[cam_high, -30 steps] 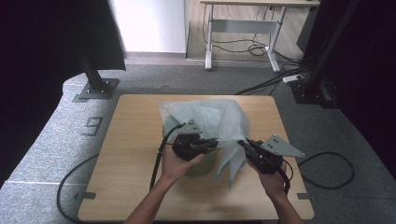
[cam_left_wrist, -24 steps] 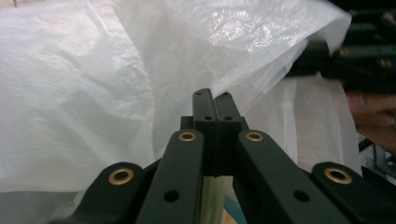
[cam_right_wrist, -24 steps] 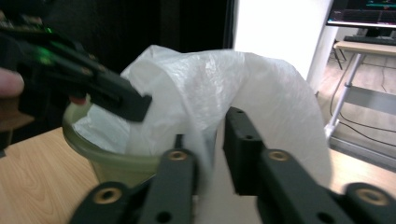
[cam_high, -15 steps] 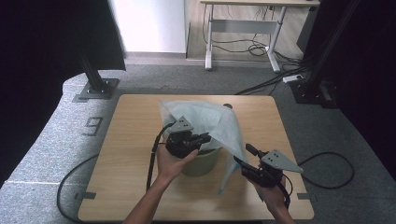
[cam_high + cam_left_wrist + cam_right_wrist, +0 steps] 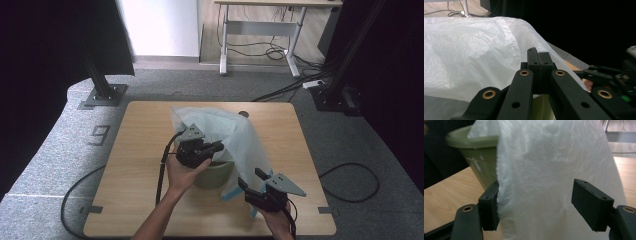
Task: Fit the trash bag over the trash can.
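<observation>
A pale green bin [image 5: 218, 176] stands in the middle of the wooden table [image 5: 145, 145]. A thin white plastic bag [image 5: 225, 130] is draped over it and hangs down its right side. My left gripper [image 5: 218, 147] is at the bin's rim, shut on the bag's edge. In the left gripper view its jaws [image 5: 539, 58] are pressed together with the bag [image 5: 474, 50] spread behind them. My right gripper [image 5: 251, 178] is low at the front right, open. The bag's hanging sheet [image 5: 549, 170] lies between its jaws [image 5: 536, 205], beside the bin [image 5: 479, 152].
The left gripper's cable [image 5: 161, 175] runs across the table toward its front edge. Black stand bases [image 5: 102, 95] [image 5: 332, 97] sit on the floor behind the table's back corners. A white desk [image 5: 260, 25] with cables stands farther back.
My right gripper has drawn back toward the table's front edge and lower, and the bag now hangs further down the bin's right side. The left gripper has hardly moved.
</observation>
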### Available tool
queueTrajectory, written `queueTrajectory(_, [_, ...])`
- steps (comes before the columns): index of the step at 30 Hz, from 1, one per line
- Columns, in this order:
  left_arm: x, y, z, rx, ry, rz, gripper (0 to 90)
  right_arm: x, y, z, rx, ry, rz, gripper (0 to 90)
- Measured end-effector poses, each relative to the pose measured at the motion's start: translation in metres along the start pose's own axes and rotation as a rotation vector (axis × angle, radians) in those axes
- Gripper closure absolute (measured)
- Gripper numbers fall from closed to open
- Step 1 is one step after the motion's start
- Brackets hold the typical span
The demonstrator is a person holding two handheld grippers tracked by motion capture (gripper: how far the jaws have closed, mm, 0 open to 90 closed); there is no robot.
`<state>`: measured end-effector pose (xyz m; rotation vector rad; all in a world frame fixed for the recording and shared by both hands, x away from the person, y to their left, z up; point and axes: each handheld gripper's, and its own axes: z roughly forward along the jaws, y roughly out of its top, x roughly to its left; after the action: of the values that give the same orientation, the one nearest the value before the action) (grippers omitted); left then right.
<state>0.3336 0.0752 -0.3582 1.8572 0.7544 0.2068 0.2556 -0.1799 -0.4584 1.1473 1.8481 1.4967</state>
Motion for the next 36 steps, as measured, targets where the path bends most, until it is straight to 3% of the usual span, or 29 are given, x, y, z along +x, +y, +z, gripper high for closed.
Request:
queueTrajectory(6, [0.002, -0.003, -0.002, 0.006, -0.009, -0.003, 89.8, -0.003, -0.007, 0.021, 0.015, 0.008, 0.05, 24.0])
queueTrajectory(13, [0.002, -0.009, -0.005, 0.005, -0.016, -0.005, 89.8, 0.01, -0.004, 0.034, 0.009, 0.014, 0.031, 23.7])
queueTrajectory(16, [0.001, -0.011, -0.006, 0.006, -0.023, -0.006, 89.8, 0.012, -0.005, 0.04, 0.015, -0.014, 0.011, 35.6])
queueTrajectory(19, [0.001, -0.014, -0.008, 0.007, -0.033, -0.006, 89.8, 0.008, -0.007, 0.043, 0.019, 0.015, -0.003, 57.5])
queueTrajectory(21, [0.0, -0.015, -0.008, 0.011, -0.038, -0.004, 89.8, 0.005, -0.007, 0.044, 0.014, -0.004, -0.023, 69.6])
queueTrajectory(27, [-0.003, -0.017, -0.006, 0.022, -0.048, 0.003, 89.8, -0.003, -0.002, 0.034, -0.031, -0.036, -0.067, 87.5])
queueTrajectory(32, [-0.006, -0.019, -0.007, 0.031, -0.064, 0.007, 89.8, -0.014, 0.017, 0.01, -0.106, -0.072, -0.087, 88.3])
queueTrajectory(36, [-0.012, -0.018, -0.003, 0.038, -0.089, 0.016, 89.8, -0.016, 0.041, -0.013, -0.186, -0.098, -0.136, 88.4])
